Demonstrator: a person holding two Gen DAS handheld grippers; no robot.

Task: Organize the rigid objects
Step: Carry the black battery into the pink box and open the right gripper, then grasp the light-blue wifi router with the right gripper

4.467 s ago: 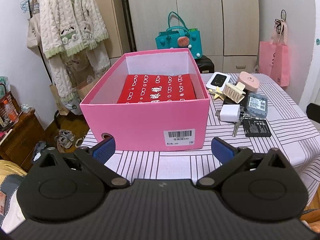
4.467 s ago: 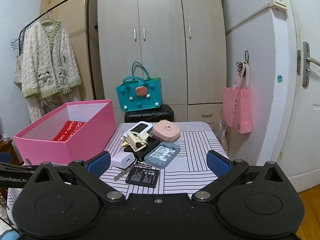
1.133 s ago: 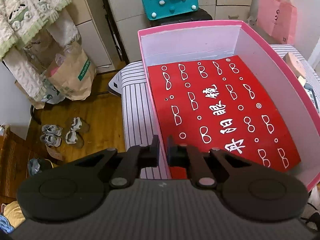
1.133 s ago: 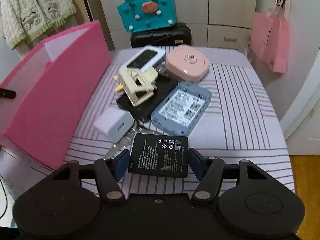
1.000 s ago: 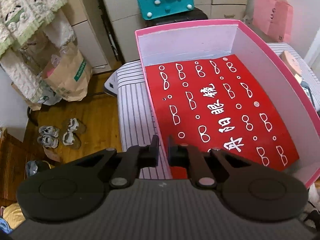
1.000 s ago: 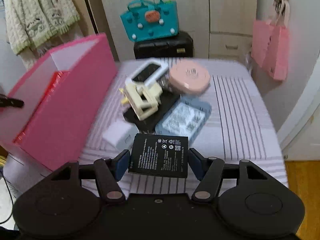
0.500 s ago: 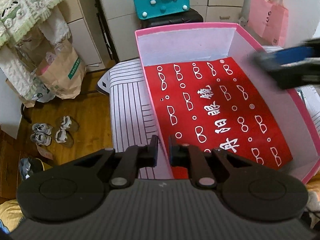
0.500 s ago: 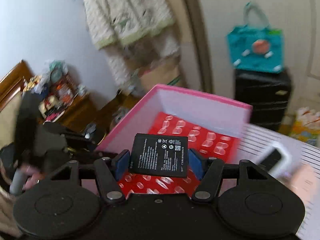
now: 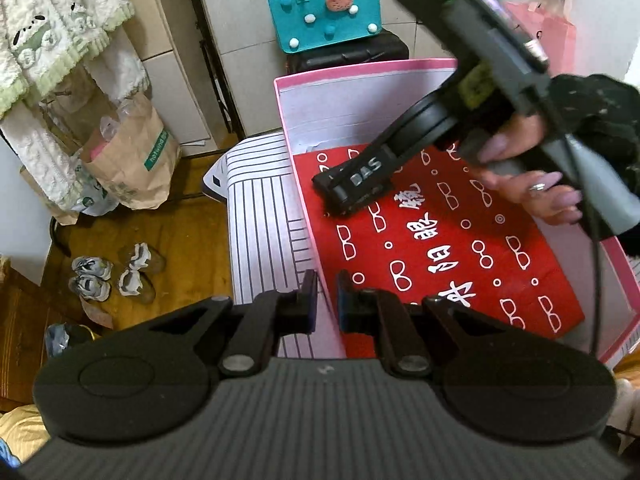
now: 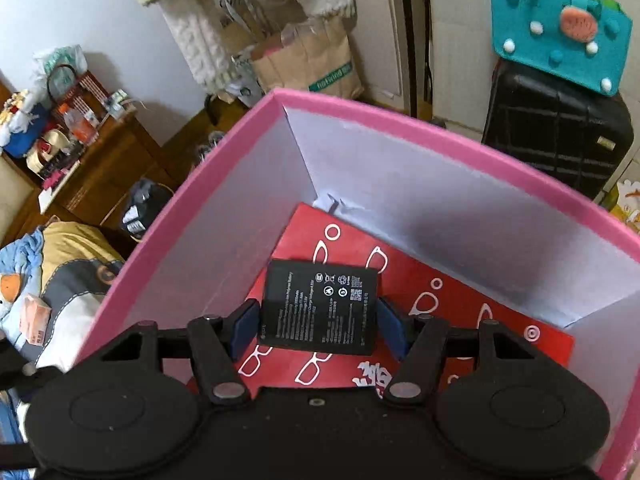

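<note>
A pink box [image 9: 360, 76] with white inner walls and a red printed sheet [image 9: 440, 248] on its floor stands on the striped table. My left gripper [image 9: 323, 300] is shut on the box's left wall near the front corner. My right gripper [image 10: 318, 312] is shut on a flat black battery [image 10: 320, 308] and holds it low inside the box [image 10: 224, 184], close to the far left corner, just above the red sheet [image 10: 420, 280]. In the left wrist view the right gripper [image 9: 344, 196] reaches in from the right, its tips near the sheet.
The striped tablecloth [image 9: 260, 216] shows left of the box. On the floor lie shoes [image 9: 112, 272] and a paper bag [image 9: 132, 160]. A teal bag [image 9: 324, 4] sits on a black suitcase [image 10: 556, 128] behind the box. A wooden dresser [image 10: 80, 160] stands left.
My right gripper has carried the battery from the table over the box wall and down inside the box. My left gripper has stayed clamped on the box wall.
</note>
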